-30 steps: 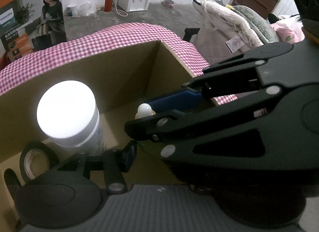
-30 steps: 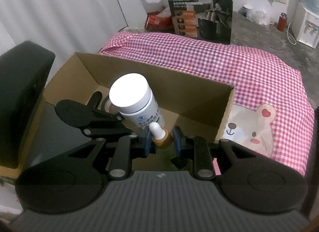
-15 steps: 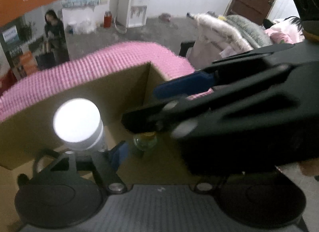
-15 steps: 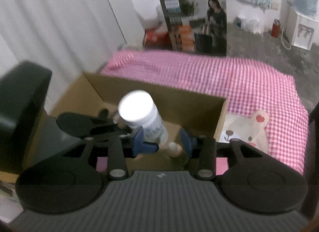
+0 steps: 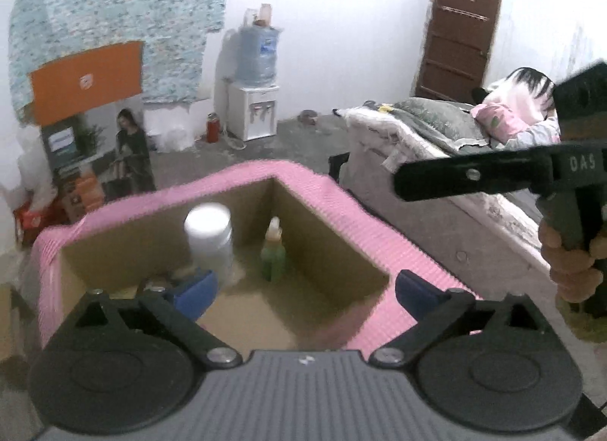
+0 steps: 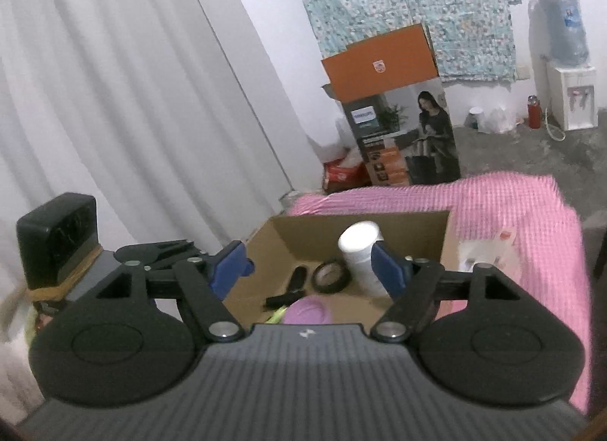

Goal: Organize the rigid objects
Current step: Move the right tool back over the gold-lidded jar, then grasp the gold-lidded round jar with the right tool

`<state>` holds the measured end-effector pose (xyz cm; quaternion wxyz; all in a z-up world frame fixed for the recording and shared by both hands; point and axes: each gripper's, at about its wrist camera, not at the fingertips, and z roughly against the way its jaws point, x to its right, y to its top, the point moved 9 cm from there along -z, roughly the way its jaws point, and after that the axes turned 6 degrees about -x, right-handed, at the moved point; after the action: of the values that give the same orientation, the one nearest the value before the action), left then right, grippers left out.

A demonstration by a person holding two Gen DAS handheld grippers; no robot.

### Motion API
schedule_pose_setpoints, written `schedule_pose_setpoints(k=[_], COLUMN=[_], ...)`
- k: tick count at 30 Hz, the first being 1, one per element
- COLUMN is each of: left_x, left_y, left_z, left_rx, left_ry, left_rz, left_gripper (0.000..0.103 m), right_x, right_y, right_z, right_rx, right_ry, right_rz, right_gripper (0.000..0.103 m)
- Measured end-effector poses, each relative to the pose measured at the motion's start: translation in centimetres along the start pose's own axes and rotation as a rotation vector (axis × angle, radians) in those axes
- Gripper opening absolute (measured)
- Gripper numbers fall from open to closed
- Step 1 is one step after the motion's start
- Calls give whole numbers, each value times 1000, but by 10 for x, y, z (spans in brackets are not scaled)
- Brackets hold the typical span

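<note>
An open cardboard box (image 5: 341, 247) sits on a pink checked cloth (image 5: 383, 247). Inside stand a white-capped bottle (image 5: 208, 236) and a small green dropper bottle (image 5: 274, 257). My left gripper (image 5: 305, 293) hovers above the box's near side, its jaws opening wide with nothing between them. In the right wrist view the box (image 6: 303, 228) also holds a black tape roll (image 6: 330, 276), a black tool (image 6: 294, 281) and a purple object (image 6: 303, 310) beside the white bottle (image 6: 360, 251). My right gripper (image 6: 307, 270) is above and behind the box, jaws opening and empty.
A bed with piled bedding (image 5: 436, 129) lies right of the box. A water dispenser (image 5: 256, 114) and a printed carton (image 5: 95, 152) stand on the floor behind. White curtains (image 6: 114, 99) hang at left. A white plush toy (image 6: 481, 255) lies on the cloth.
Both grippers have risen and drawn back out of the box while their jaws spread. The right one let go of the dropper bottle, which now stands in the box.
</note>
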<state>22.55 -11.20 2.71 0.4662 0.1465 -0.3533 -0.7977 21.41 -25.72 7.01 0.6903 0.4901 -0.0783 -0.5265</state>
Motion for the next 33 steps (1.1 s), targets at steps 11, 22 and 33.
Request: schedule_pose_setpoints(k=[11,22,33], left_x=[1,1,4], left_y=[-123,-141,-148], left_z=[-30,-69,-68], left_rx=[-142,-142,-151], left_ry=[63,115,78], left_rz=[40,19,55], left_gripper=[100,81,59], right_x=[-18,-12,-15], right_y=[-147,-177,-191], right_z=[-44,-102,-111], right_rx=[-167,-251,-293], right_ry=[-26,-37,-19], right_rz=[-174,-249,-286], right_gripper=[74,49,39])
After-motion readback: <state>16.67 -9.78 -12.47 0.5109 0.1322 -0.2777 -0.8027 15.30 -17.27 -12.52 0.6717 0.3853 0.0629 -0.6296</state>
